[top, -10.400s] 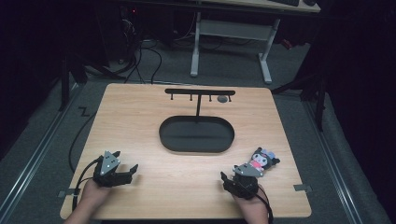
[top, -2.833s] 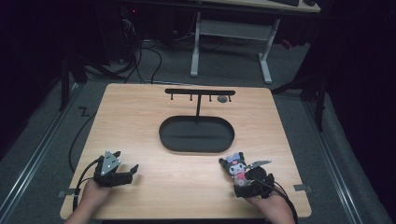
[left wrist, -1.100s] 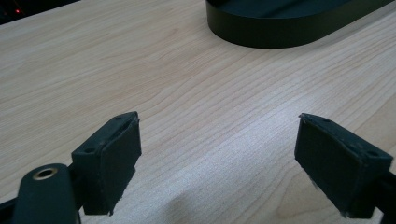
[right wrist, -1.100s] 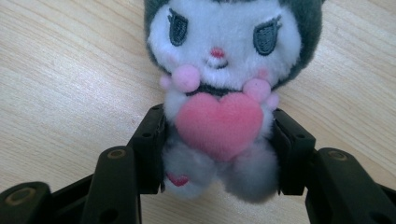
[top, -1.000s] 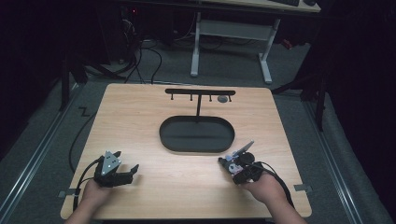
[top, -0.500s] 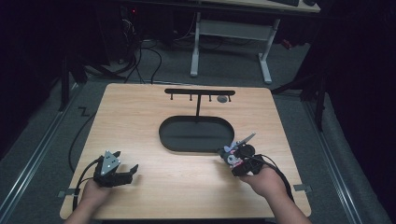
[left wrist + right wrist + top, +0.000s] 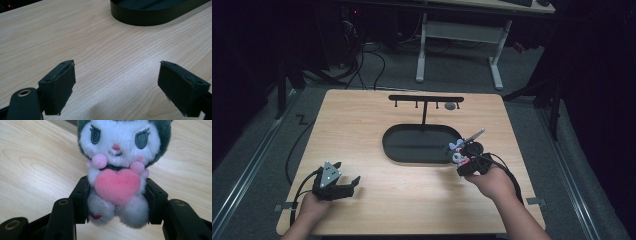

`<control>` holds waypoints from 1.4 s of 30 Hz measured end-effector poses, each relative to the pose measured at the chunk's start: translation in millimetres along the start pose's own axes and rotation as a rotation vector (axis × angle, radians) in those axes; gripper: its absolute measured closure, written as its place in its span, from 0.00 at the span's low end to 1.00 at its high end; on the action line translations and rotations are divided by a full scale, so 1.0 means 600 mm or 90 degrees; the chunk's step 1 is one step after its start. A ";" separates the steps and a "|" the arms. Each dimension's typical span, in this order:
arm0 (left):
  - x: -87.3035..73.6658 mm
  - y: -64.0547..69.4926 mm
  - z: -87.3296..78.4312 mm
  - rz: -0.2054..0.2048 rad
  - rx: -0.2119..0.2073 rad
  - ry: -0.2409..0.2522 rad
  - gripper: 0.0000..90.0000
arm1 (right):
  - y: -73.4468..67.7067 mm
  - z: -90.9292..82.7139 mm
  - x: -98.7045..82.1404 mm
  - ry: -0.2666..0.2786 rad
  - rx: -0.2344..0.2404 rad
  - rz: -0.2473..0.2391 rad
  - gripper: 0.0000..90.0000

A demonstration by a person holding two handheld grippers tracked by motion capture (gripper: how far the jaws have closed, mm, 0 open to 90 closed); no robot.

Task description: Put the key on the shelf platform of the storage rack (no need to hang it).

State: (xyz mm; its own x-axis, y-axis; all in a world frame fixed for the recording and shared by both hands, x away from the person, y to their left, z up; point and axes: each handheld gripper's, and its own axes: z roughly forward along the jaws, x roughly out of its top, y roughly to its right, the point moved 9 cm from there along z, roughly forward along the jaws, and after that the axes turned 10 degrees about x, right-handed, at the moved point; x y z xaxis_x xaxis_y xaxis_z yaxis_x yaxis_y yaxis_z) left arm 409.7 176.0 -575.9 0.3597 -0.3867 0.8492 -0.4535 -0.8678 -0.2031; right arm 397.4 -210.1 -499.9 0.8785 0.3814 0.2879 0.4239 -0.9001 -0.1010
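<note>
— Right gripper (image 7: 117,202): status?
— Jaws pinch the plush (image 7: 120,167) at its lower body, one jaw on each flank; its face and pink heart turn toward the gripper's camera. High view: plush (image 7: 457,150) held just beside the black tray (image 7: 412,150), at its right end.
— Left gripper (image 7: 117,85)?
— Jaws spread wide over bare table (image 7: 75,37), nothing between them. Tray edge ahead. It (image 7: 334,182) sits well apart from the right one.

Fluffy plush toy (image 7: 120,170); matt pale wood-grain table (image 7: 362,120); matt black tray (image 7: 412,145).
</note>
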 end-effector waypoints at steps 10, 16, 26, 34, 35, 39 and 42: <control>0.000 0.000 0.000 0.000 -0.001 0.000 0.17 | -0.014 0.016 0.043 -0.006 0.003 -0.016 0.54; 0.000 0.000 0.000 0.000 -0.001 0.000 0.17 | -0.019 0.022 0.066 -0.003 0.003 -0.021 0.54; 0.000 0.000 0.000 -0.003 -0.003 0.002 0.17 | -0.027 0.038 0.102 -0.004 0.010 -0.027 0.54; 0.001 0.000 0.000 -0.003 -0.003 0.003 0.17 | -0.030 0.063 0.133 -0.004 0.012 -0.028 0.54; 0.001 0.000 0.000 -0.003 -0.004 0.003 0.17 | -0.030 0.067 0.137 -0.005 0.011 -0.029 0.54; 0.001 0.000 0.000 -0.005 -0.005 0.003 0.17 | -0.031 0.081 0.153 -0.004 0.010 -0.030 0.54; 0.001 0.000 0.000 -0.005 -0.005 0.003 0.17 | -0.028 0.093 0.165 -0.002 0.010 -0.023 0.54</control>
State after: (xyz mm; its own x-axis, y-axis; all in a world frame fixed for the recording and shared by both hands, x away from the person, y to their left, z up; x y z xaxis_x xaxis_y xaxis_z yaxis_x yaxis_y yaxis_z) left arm 409.8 176.0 -575.3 0.3590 -0.3791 0.8529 -0.4579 -0.8678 -0.1929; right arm 489.4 -145.4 -522.9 0.8633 0.4138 0.2889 0.4585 -0.8823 -0.1062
